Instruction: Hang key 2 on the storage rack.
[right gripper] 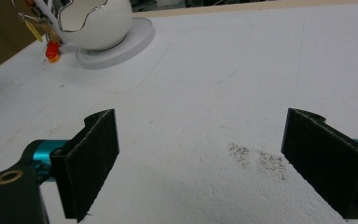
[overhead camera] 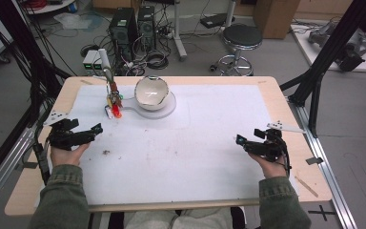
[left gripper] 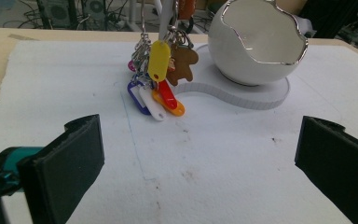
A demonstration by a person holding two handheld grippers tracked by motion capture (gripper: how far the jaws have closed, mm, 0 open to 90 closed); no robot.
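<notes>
Key tags (left gripper: 157, 88) hanging in a loose, light, swinging plastic cluster at upper centre, beside egg-shaped bowl (left gripper: 257, 44); likely best pinched flat across one tag; left gripper (left gripper: 200, 158) and right gripper (right gripper: 200, 161) both agape, empty.

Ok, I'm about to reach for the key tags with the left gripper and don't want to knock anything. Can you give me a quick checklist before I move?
1. Left gripper open: ok, jaws stand wide apart with nothing between them.
2. Right gripper out of the way: ok, it is open and far off at the table's other side.
3. Key tags in sight: ok, they hang in a bunch from the stand's hook, the lowest resting on the white mat.
4. Path to the tags: ok, bare mat ahead of the jaws.
5. Egg-shaped bowl clear of the tags: not ok, it sits close beside them.
6. Which tag comes off freely: cannot tell.
</notes>
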